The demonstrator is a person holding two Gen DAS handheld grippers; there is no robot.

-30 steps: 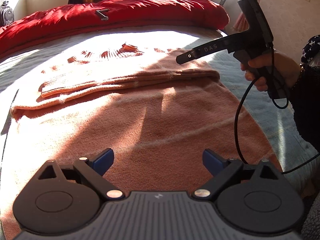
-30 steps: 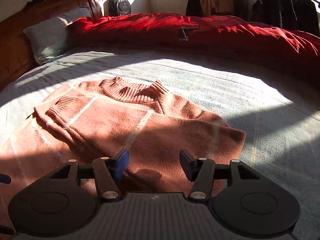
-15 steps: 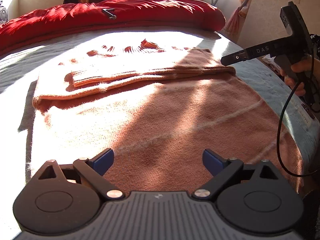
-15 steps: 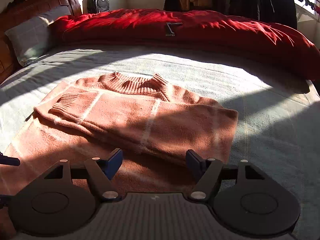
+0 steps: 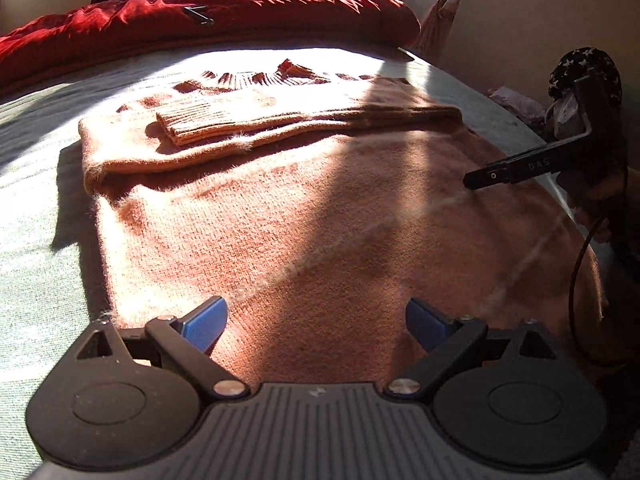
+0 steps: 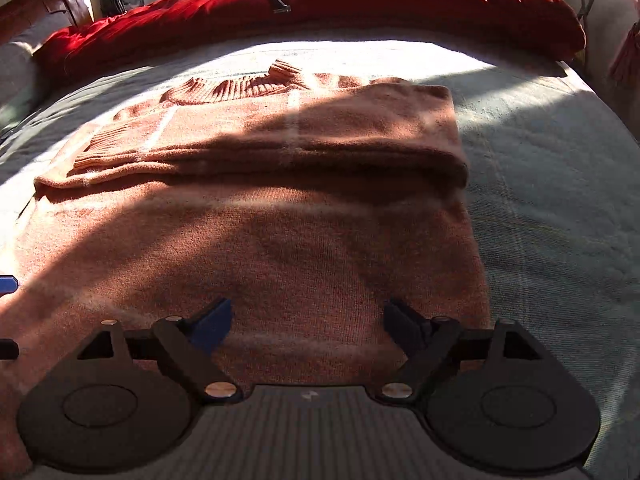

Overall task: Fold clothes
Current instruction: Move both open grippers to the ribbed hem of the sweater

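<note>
Left gripper (image 5: 316, 322), blue pads, jaws wide, nothing between, above near hem of fuzzy salmon-pink knit sweater (image 5: 312, 216). Right gripper (image 6: 306, 322) jaws opening, nothing between, over same hem nearer right edge. Sweater flat on pale grey-green bed (image 6: 540, 168), sleeves folded across chest, ribbed collar far. Beyond: rumpled red duvet (image 6: 360, 4).

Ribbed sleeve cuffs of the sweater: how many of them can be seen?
1. One ribbed cuff lies on the folded sleeves across the upper part of the sweater, toward its left side. The other cuff may be hidden under the folded layers.
</note>
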